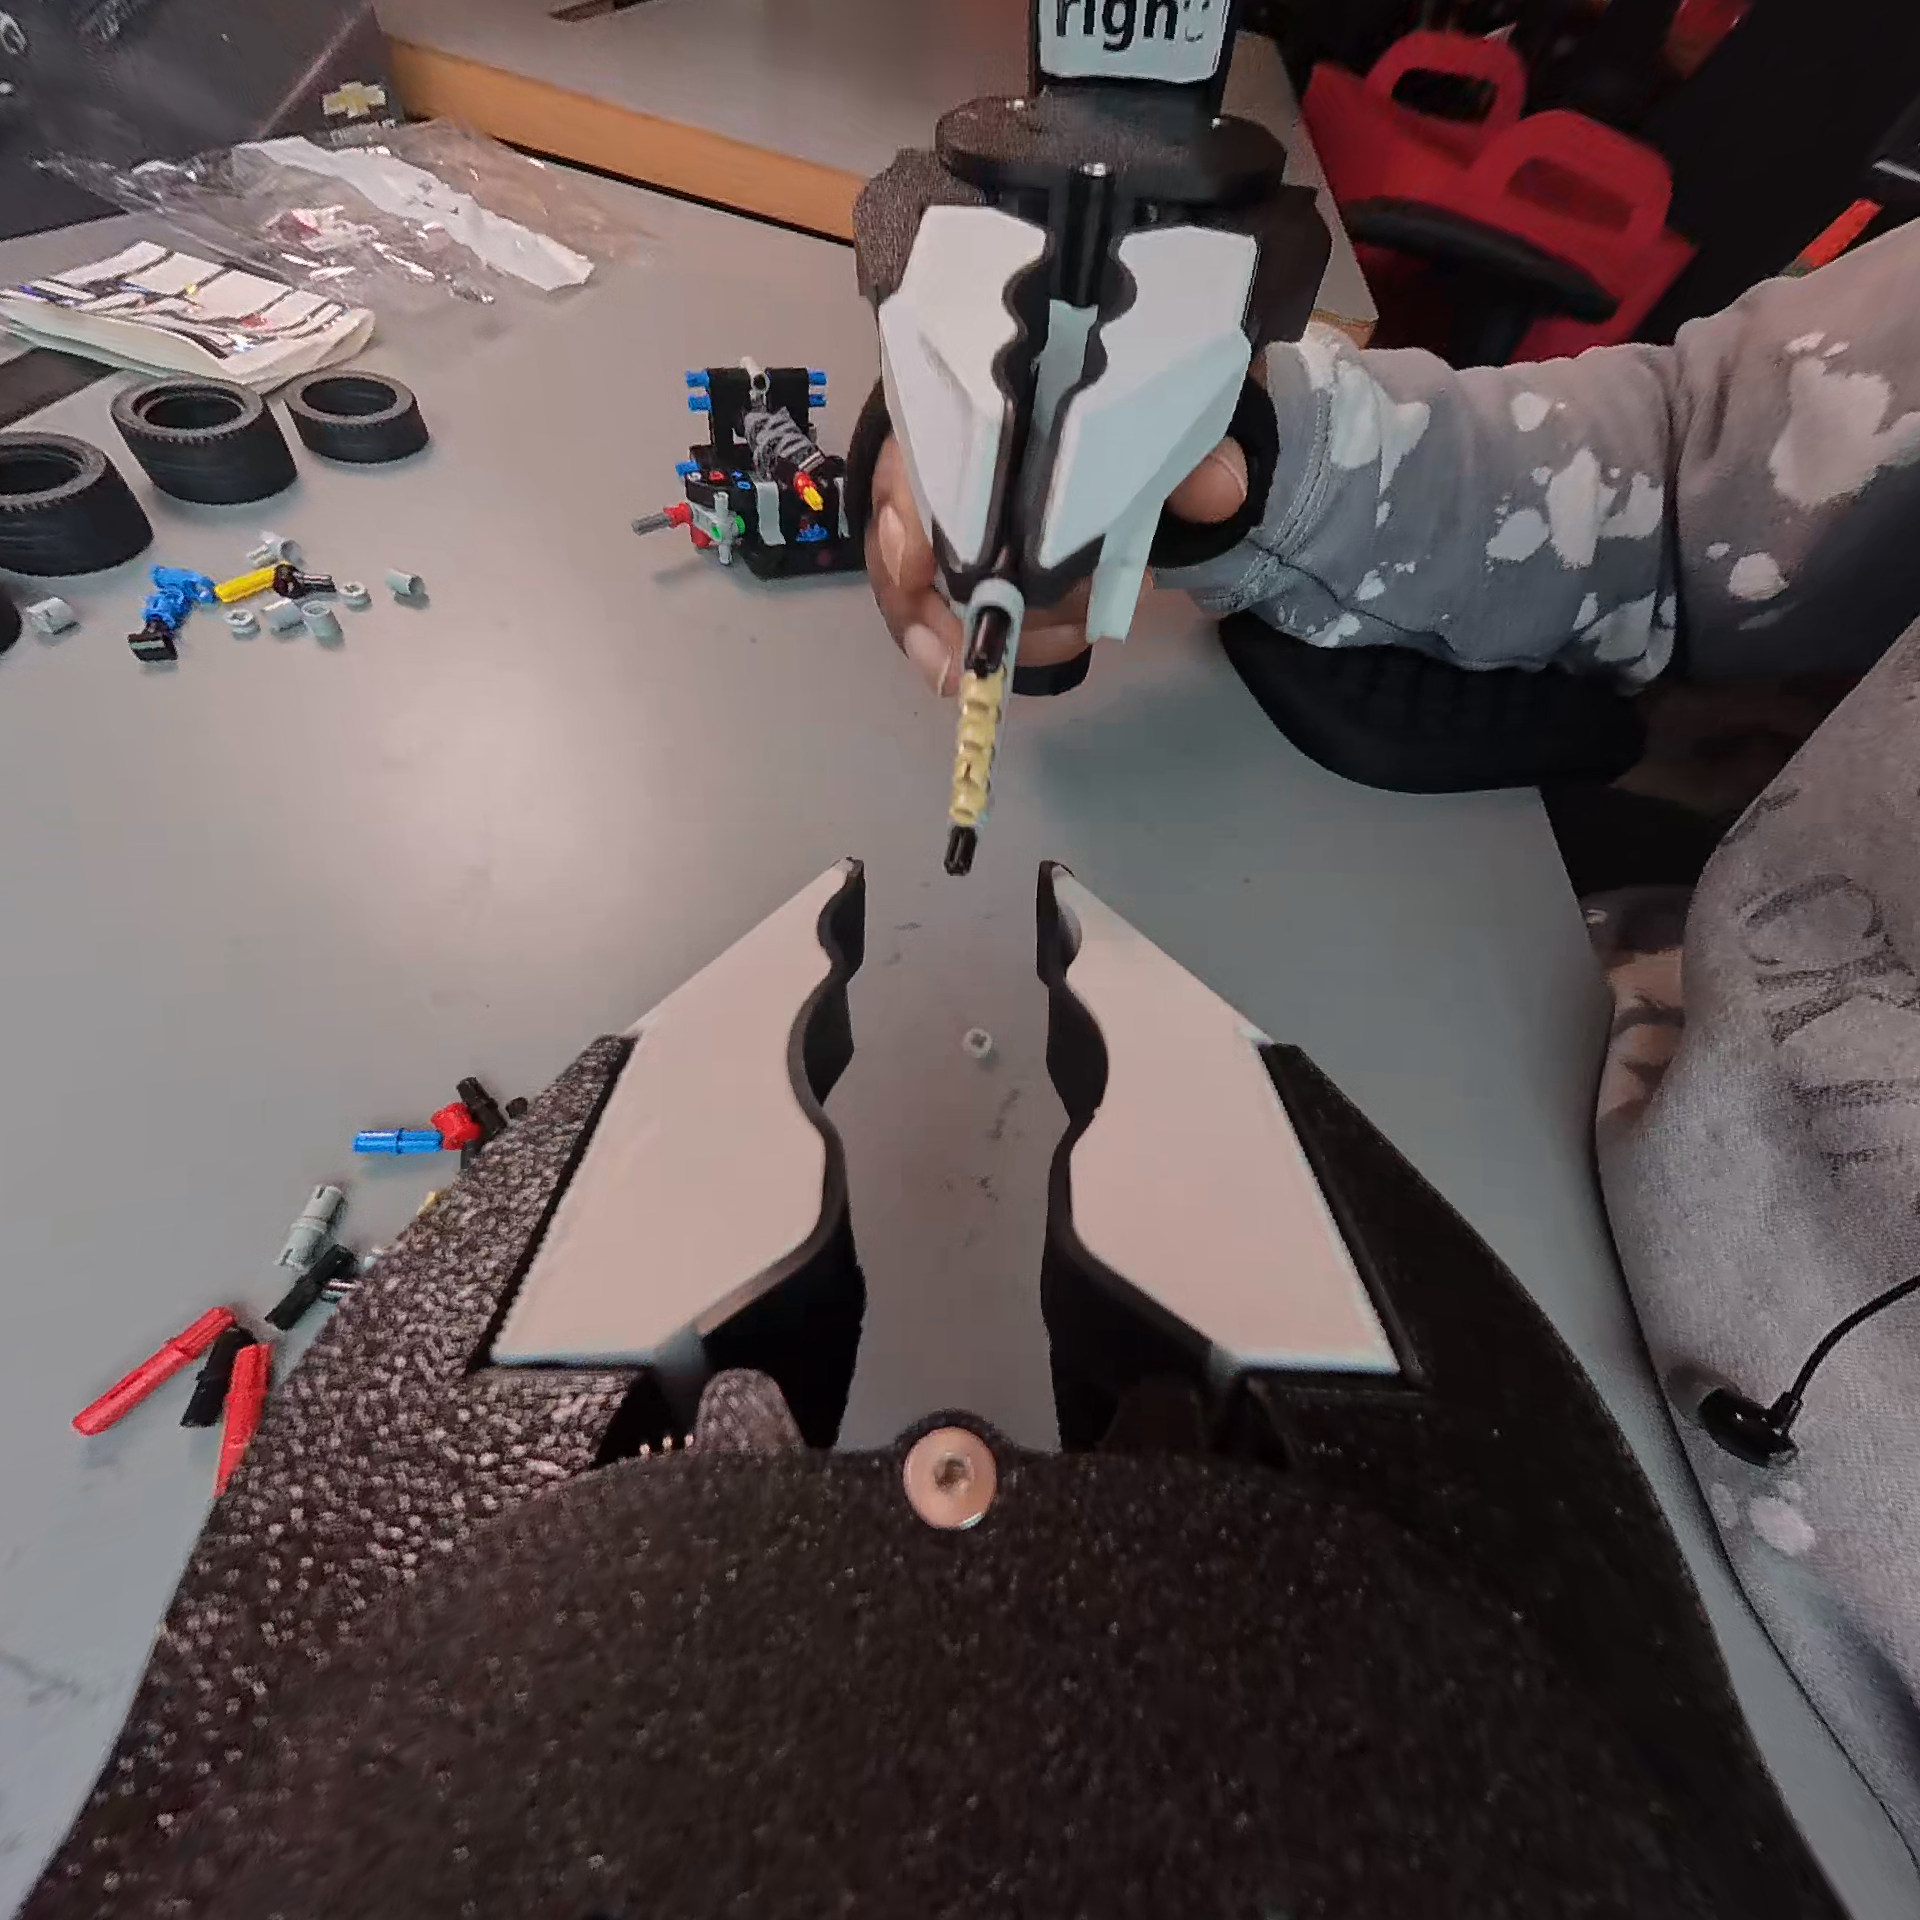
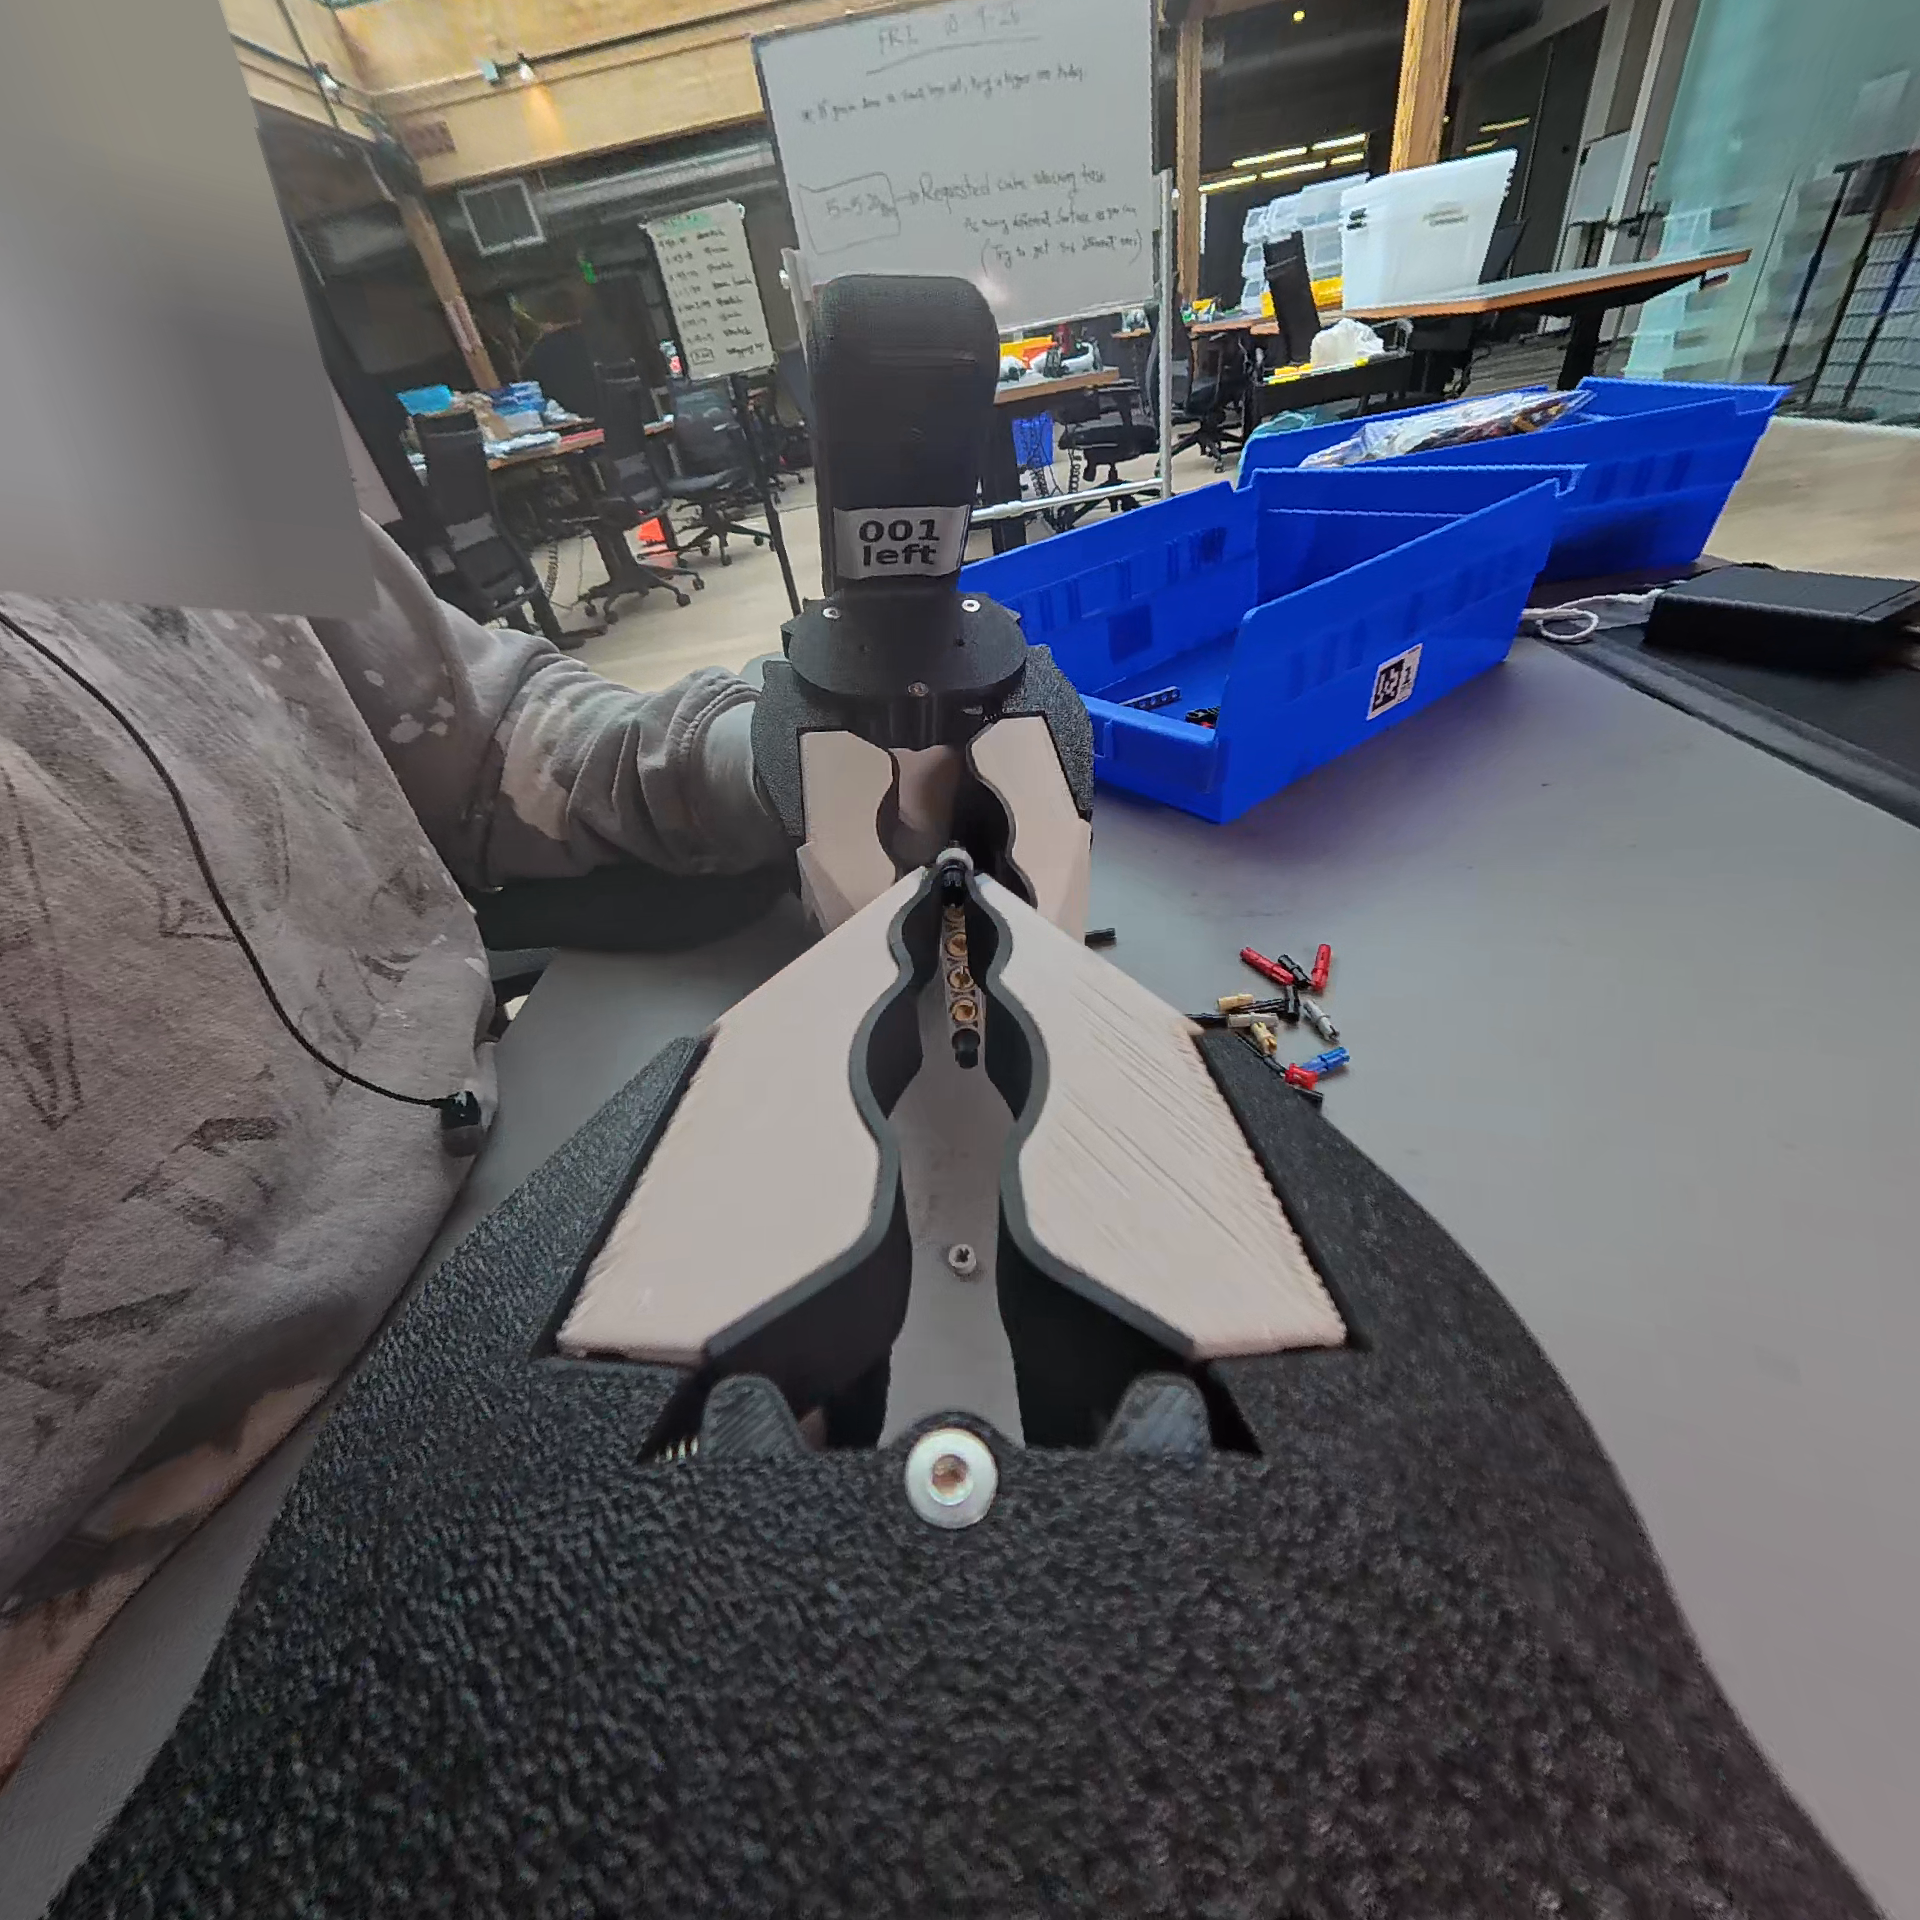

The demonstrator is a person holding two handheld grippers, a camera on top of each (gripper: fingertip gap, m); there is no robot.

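Just beyond the open left gripper (image 1: pixel 949 868), the right gripper (image 1: pixel 995 592) clamps a tan-sleeved axle (image 1: pixel 974 743).

Left gripper (image 1: pixel 948 878): lower centre, jaws apart, empty above grey table (image 1: pixel 520 831).
Right gripper (image 1: pixel 1003 582): upper centre, clamped on black axle with tan beam (image 1: pixel 977 743), tip just beyond the left fingertips.
Upper left: black tyres (image 1: pixel 208 436), small built assembly (image 1: pixel 769 478), loose pins (image 1: pixel 239 603).

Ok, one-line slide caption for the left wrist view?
Open left gripper faces the right gripper, shut on a black axle carrying tan pieces.
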